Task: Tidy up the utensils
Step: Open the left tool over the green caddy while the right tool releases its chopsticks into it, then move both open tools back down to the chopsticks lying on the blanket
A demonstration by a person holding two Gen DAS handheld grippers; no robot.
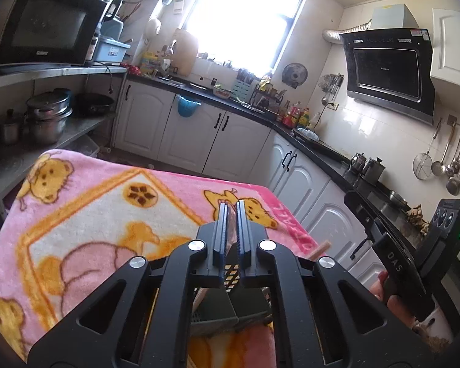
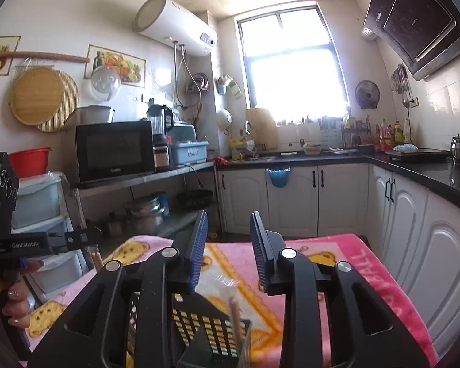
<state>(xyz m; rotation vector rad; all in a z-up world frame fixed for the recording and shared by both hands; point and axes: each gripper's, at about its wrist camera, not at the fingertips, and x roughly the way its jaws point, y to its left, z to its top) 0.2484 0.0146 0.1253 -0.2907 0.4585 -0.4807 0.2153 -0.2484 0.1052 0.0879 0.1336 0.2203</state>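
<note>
Just under both claws, slotted black utensil holder with one wooden stick inside; left claw pinching a thin brown utensil, right claw spread and empty; risk: early release tipping it onto pink blanket.

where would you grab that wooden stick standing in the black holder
Grip the wooden stick by its free top end, coming straight down from above. It stands nearly upright in the black slotted holder, whose walls hide its lower part. The open right gripper already sits just above it.
</note>
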